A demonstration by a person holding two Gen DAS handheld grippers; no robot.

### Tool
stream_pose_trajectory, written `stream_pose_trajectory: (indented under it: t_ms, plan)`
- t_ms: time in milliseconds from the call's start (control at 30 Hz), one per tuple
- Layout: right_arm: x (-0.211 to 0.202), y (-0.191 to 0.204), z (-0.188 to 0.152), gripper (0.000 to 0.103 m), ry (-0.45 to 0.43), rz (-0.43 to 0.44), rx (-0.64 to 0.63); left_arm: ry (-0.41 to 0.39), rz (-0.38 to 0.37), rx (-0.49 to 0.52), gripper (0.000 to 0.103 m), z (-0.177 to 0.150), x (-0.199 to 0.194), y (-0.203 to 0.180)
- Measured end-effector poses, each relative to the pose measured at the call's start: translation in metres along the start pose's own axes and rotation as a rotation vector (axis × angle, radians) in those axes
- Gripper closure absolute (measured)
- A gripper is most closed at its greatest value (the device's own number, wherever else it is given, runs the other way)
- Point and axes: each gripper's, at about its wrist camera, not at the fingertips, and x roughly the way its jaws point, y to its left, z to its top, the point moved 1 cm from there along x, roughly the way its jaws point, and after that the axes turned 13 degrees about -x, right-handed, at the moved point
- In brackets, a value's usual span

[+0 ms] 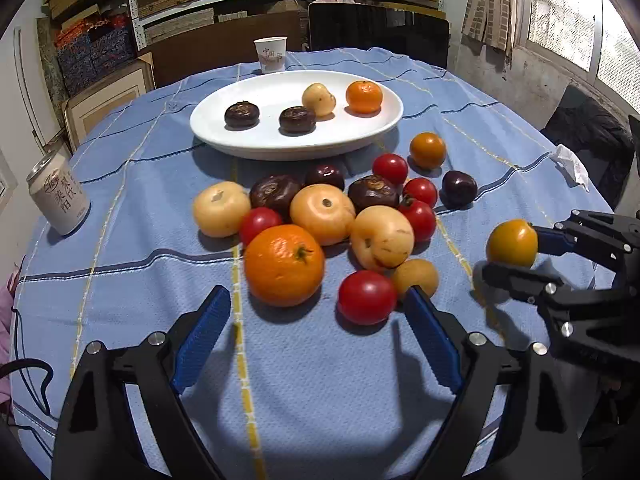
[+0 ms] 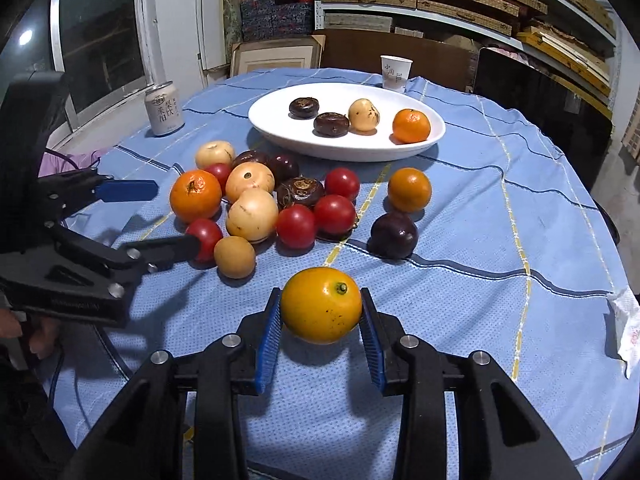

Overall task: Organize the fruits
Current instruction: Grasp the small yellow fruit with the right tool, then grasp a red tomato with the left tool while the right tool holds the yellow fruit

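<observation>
Right tongs (image 2: pixel 321 322): pinching a yellow-orange fruit (image 2: pixel 321 305) between the blue pads, well on the near side of the white plate (image 2: pixel 434 136), fruit just above the blue cloth
Same fruit, left view: yellow-orange fruit (image 1: pixel 512 243) between the right tongs (image 1: pixel 510 248), far to the right of and nearer than the plate (image 1: pixel 212 136)
Left tongs (image 1: pixel 318 304): spread wide, nothing between the pads, near side of the plate, pointing at the loose pile
Red tomato (image 1: pixel 367 297): just inside the left tongs' right finger, near edge of the pile
Large orange (image 1: pixel 284 265): beside that tomato, on the plate's near side
Small tan fruit (image 1: pixel 416 277): touching the tomato, behind the right finger tip
Loose pile (image 1: pixel 324 212): pale yellow fruits, red tomatoes and dark brown chestnut-like ones crowded together on the counter (image 1: pixel 320 380), between the tongs and the plate
Dark plum (image 1: pixel 459 188): right of the pile, apart from it
Small orange fruit (image 1: pixel 427 150): just off the plate's near right rim
On the plate: two dark brown fruits (image 1: pixel 241 115), one pale yellow fruit (image 1: pixel 318 99), one mandarin (image 1: pixel 364 97), all apart from each other
Drink can (image 1: pixel 58 194): far left of the plate, near the counter's edge
Paper cup (image 1: pixel 271 54): just behind the plate
Crumpled paper (image 1: pixel 570 164): far right of the plate, at the counter's edge
</observation>
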Motion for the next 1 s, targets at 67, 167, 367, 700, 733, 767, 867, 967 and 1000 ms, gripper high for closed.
stream_pose_trajectory:
  t_ms: [67, 167, 367, 700, 733, 767, 867, 967, 1000]
  plan:
    - [-0.001, 0.0, 0.0, 0.065, -0.006, 0.007, 0.0, 0.007, 0.016, -0.018, 0.016, 0.002, 0.004, -0.002]
    - [-0.001, 0.0, 0.0, 0.065, -0.01, 0.015, 0.007, 0.034, 0.04, -0.065, 0.015, 0.004, 0.01, 0.005]
    - [-0.003, 0.001, -0.001, 0.065, -0.015, 0.017, 0.001, 0.127, 0.057, -0.141, 0.015, -0.011, 0.011, 0.022]
    - [-0.003, -0.001, -0.001, 0.065, -0.02, 0.028, 0.015, 0.09, 0.055, -0.181, 0.017, -0.001, 0.016, 0.011]
    - [-0.004, -0.002, -0.001, 0.065, -0.021, 0.03, 0.017, 0.077, 0.064, -0.17, 0.017, 0.001, 0.017, 0.006]
    - [-0.004, -0.002, -0.002, 0.065, -0.022, 0.031, 0.019, 0.073, 0.08, -0.163, 0.017, 0.003, 0.018, 0.005]
    - [-0.003, -0.002, -0.002, 0.065, -0.024, 0.037, 0.019, 0.069, 0.114, -0.187, 0.015, 0.009, 0.024, 0.006]
    - [-0.004, -0.003, -0.002, 0.065, -0.027, 0.041, 0.018, 0.083, 0.135, -0.215, 0.015, 0.009, 0.027, 0.012]
    - [-0.004, -0.003, -0.002, 0.065, -0.029, 0.043, 0.019, 0.08, 0.134, -0.228, 0.015, 0.009, 0.025, 0.015]
